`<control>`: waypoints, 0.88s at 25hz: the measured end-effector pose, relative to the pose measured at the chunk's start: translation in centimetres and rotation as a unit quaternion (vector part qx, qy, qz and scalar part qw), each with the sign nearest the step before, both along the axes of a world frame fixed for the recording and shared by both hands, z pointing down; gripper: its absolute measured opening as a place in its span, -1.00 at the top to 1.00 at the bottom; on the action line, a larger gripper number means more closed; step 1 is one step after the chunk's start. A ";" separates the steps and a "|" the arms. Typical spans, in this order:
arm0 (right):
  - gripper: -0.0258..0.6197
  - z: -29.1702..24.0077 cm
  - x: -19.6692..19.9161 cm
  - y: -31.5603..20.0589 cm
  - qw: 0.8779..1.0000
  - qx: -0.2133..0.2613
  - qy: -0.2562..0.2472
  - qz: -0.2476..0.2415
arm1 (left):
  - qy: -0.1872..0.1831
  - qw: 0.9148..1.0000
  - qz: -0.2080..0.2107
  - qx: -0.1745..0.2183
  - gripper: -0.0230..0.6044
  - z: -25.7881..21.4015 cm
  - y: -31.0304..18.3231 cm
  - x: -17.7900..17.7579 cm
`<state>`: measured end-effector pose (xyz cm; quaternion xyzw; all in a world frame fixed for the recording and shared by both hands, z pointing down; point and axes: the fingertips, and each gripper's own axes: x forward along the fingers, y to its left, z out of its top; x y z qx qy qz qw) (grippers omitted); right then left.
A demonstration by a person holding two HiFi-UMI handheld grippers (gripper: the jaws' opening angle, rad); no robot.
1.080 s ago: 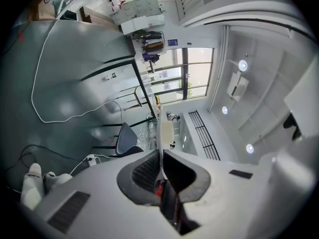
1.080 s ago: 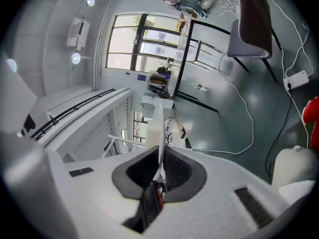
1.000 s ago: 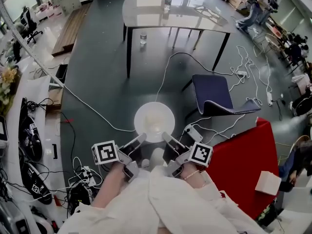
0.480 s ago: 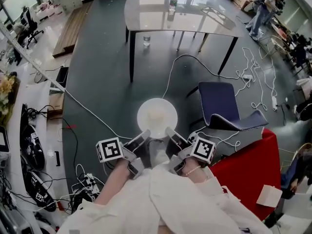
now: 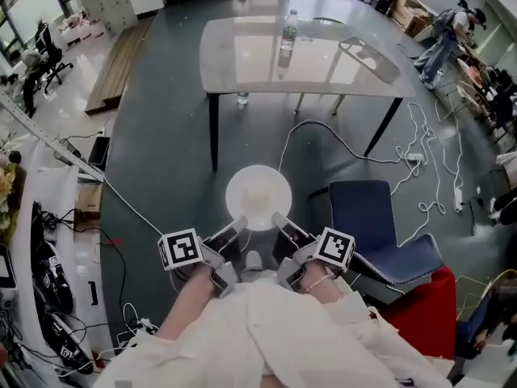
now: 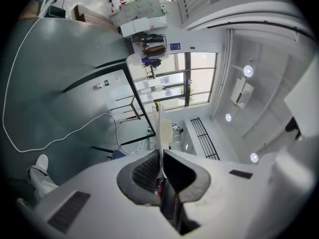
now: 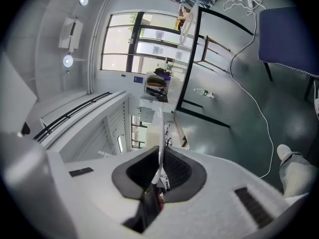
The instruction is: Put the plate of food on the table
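Note:
A round white plate with pale food on it hangs in the air over the dark floor, held level from its near rim by both grippers. My left gripper is shut on the rim's near left, my right gripper on the near right. In the left gripper view the plate shows edge-on as a thin white line clamped between the jaws; the right gripper view shows the plate the same way. The grey glossy table stands ahead, with a water bottle on it.
A blue chair stands close on the right, a red block behind it. White cables trail across the floor under the table. A small bottle sits on the floor by a table leg. Shelves and cluttered gear line the left side.
Both grippers have carried the plate forward towards the table, which now looks nearer and larger. The chair and red block have slid back to my right. The grip on the plate is unchanged.

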<state>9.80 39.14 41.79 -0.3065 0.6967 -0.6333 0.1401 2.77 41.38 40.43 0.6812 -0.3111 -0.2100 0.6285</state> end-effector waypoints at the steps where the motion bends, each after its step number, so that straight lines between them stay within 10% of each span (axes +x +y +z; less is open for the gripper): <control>1: 0.88 0.0 0.1 -1.4 1.000 0.001 -0.001 -0.001 | -0.009 1.000 0.002 0.010 0.84 0.2 -1.5 -0.1; 22: 0.88 1.5 1.3 -12.0 1.000 0.004 0.007 -0.003 | 0.007 1.000 0.010 -0.011 0.84 1.8 -11.6 1.1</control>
